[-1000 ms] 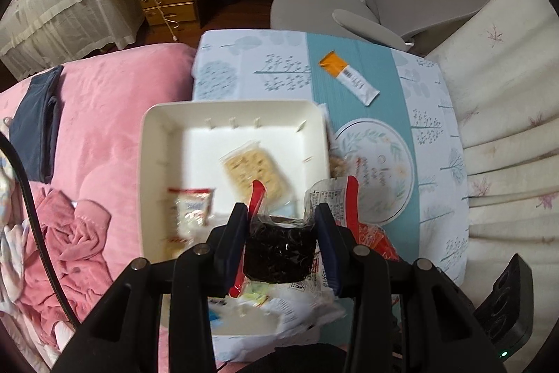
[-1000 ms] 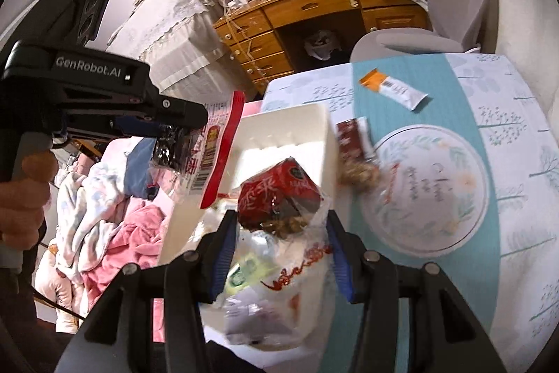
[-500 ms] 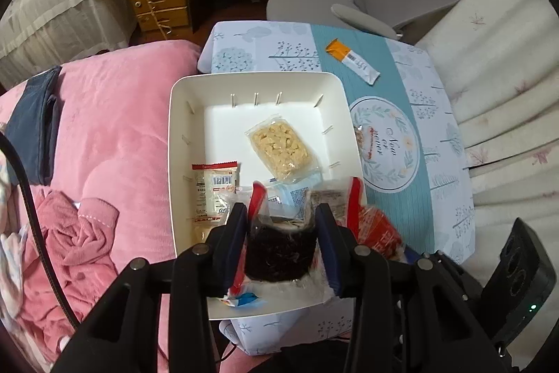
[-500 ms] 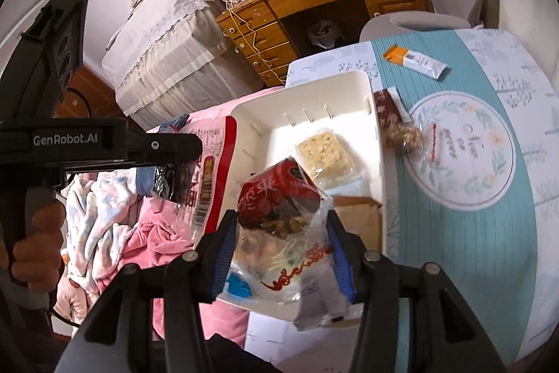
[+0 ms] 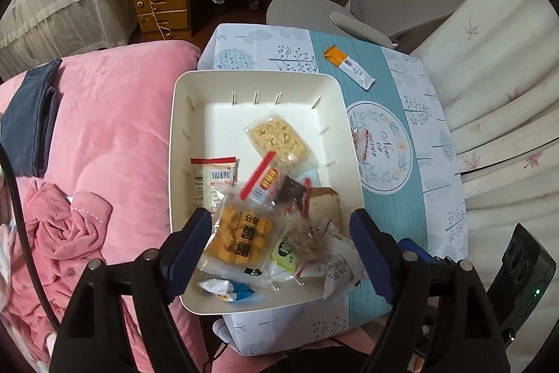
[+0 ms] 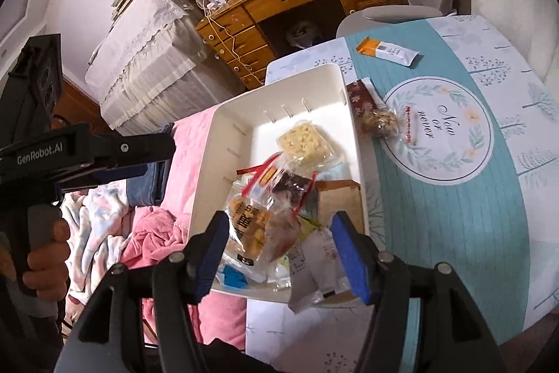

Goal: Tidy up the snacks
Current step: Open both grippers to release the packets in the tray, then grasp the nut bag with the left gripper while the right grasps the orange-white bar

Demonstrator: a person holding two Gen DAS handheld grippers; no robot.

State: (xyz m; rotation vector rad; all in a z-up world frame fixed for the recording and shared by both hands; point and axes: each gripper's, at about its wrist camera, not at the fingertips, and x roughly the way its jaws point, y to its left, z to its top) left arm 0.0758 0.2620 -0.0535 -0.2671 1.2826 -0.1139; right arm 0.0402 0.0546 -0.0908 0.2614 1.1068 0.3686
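- Both grippers hang over the near end of the tray (image 5: 181, 135); left gripper (image 5: 281, 243) spread wide, holding nothing.
- Right gripper (image 6: 279, 254) also apart and empty, snacks piled beneath it.
- Pile in the tray: yellow pack (image 5: 241, 236), red-edged pack (image 5: 265, 180), cracker pack (image 5: 277, 137) farther in.
- Two snacks lie outside on the table (image 6: 454, 198): nut pack (image 6: 375, 117) touching the tray's right wall, orange bar (image 6: 386, 51) well beyond.
- Nut pack sits ahead and right of my right gripper, long axis running away from me along the wall.
- My guess: the right hand is nearer, so it goes; jaws should straddle the pack's short width.
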